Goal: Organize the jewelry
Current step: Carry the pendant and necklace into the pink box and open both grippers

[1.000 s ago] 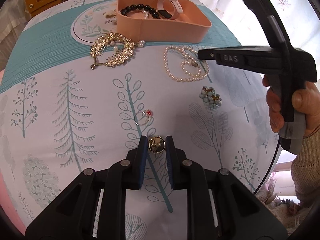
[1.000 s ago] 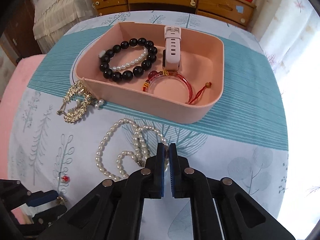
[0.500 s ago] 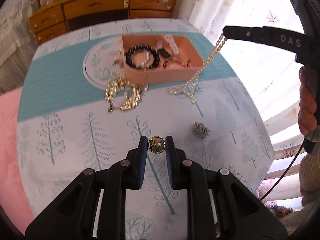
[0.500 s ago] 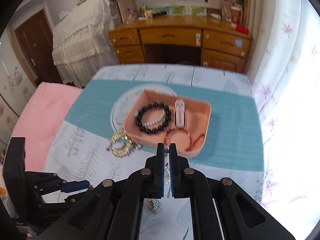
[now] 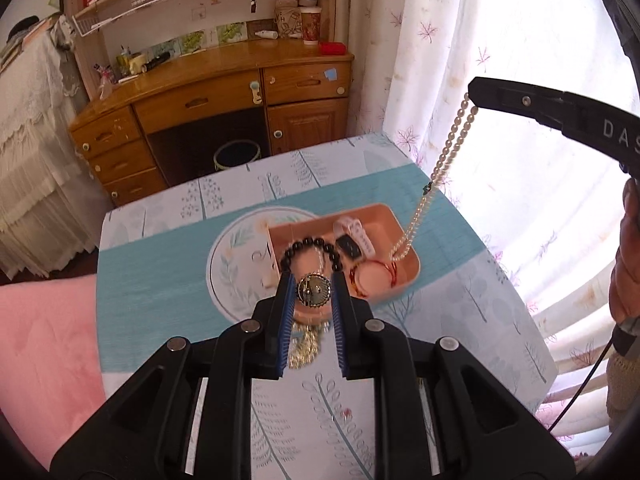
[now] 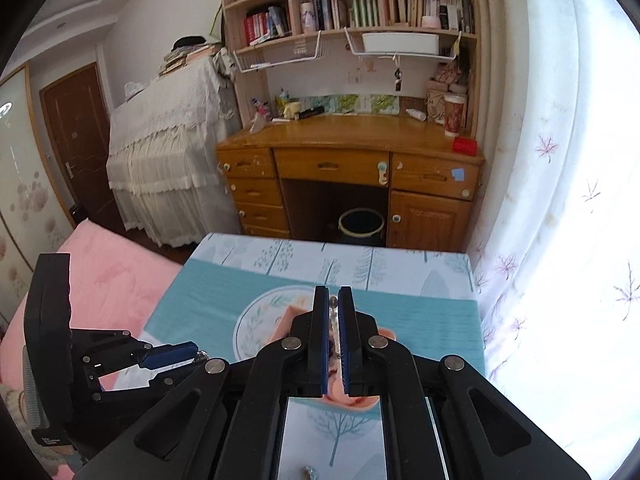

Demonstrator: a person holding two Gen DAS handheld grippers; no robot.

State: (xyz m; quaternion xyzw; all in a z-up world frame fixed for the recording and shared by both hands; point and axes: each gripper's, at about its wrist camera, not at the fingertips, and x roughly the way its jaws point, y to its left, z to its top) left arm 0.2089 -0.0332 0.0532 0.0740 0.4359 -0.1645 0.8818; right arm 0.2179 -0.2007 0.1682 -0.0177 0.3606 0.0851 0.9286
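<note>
Pearl necklace (image 5: 440, 164) dangles lengthwise from the clamped right tongs (image 5: 474, 94), its low end above the pink tray (image 5: 412, 276).

Left tongs (image 5: 314, 292) pinch a gold brooch (image 5: 313, 289) over the tray's near edge, above the counter (image 5: 160, 272).

Against the far wall, a wooden desk (image 6: 348, 160) with drawers, a dark bin (image 6: 361, 226) in its kneehole and a bookshelf (image 6: 348, 4) stacked above. To the right, white curtains (image 6: 560, 160) printed with pink leaves, glowing with daylight. To the left, a piece of furniture under a white lace cover (image 6: 168, 148), a brown door (image 6: 76, 140), and pink bedding (image 6: 108, 276) along the table's left edge.
</note>
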